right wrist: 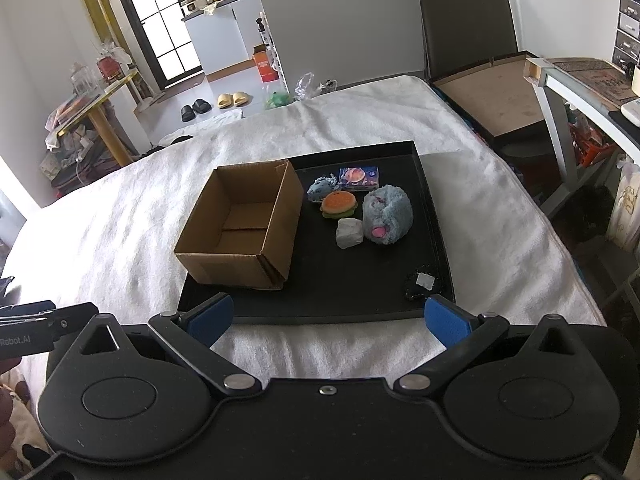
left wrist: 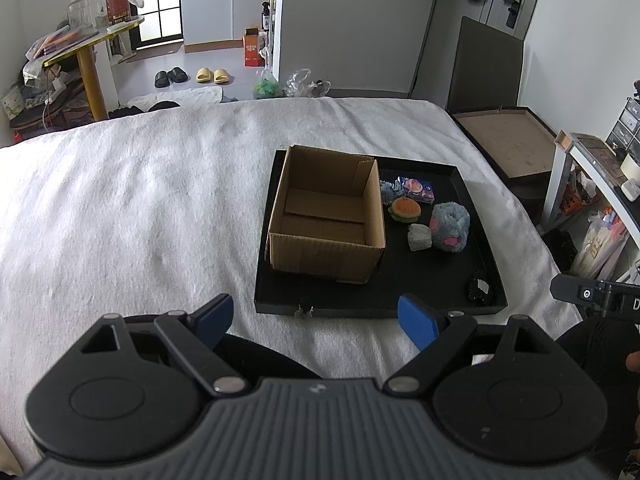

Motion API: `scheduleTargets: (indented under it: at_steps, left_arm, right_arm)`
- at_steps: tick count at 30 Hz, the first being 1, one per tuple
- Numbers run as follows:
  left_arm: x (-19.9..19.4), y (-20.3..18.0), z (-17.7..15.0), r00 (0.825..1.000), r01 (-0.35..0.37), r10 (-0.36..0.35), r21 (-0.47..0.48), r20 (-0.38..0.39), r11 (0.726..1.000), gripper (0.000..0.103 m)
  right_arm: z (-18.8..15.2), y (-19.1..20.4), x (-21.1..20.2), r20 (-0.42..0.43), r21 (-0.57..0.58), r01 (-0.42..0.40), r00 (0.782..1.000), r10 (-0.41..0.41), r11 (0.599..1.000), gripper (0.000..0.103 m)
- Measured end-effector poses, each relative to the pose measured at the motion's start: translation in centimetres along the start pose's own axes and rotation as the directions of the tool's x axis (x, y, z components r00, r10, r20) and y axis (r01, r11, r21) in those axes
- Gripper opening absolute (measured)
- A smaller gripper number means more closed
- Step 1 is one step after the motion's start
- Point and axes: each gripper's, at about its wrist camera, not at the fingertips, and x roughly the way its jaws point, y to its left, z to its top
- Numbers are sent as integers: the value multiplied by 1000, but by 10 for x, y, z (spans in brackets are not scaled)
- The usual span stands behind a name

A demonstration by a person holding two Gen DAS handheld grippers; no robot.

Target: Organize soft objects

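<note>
A black tray [left wrist: 360, 300] [right wrist: 320, 304] lies on a white-covered bed. An empty open cardboard box [left wrist: 326, 216] [right wrist: 240, 228] stands on its left part. Right of the box lie a big blue-grey plush [left wrist: 450, 228] [right wrist: 387, 215], a burger plush [left wrist: 406, 210] [right wrist: 339, 205], a small grey-white soft lump [left wrist: 419, 237] [right wrist: 349, 233], a small blue plush [left wrist: 387, 191] [right wrist: 321, 189] and a colourful packet [left wrist: 418, 190] [right wrist: 359, 177]. A small dark item [left wrist: 479, 292] [right wrist: 424, 285] lies at the tray's near right corner. My left gripper [left wrist: 316, 322] and right gripper [right wrist: 328, 320] are open and empty, short of the tray's near edge.
The white bed cover [left wrist: 140, 208] spreads wide to the left. A brown board in a dark frame [left wrist: 506, 140] [right wrist: 492, 96] and a desk [right wrist: 580, 80] stand to the right. Slippers [left wrist: 188, 75] and a cluttered side table [left wrist: 76, 48] are beyond the bed.
</note>
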Motion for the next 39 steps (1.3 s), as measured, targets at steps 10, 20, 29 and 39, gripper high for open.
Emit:
scheduleTargets:
  at_steps: [10, 20, 29, 39]
  left_arm:
    - [-3, -1, 0, 1000, 2, -2, 12, 2, 1000, 88]
    - [-2, -2, 3, 1000, 2, -2, 21, -3, 1000, 88]
    - [8, 4, 11, 1000, -12, 12, 7, -1, 1000, 88]
    - [35, 18, 28, 1000, -29, 28, -56, -12, 998, 88]
  right_arm:
    - [1, 2, -2, 1, -2, -3, 1000, 3, 1000, 103]
    - [3, 4, -4, 4, 5, -3, 1000, 2, 1000, 103]
    - [15, -10, 6, 22, 46, -1, 1000, 0, 999, 103]
    - [26, -31, 37, 26, 90, 25, 999, -28, 996, 103]
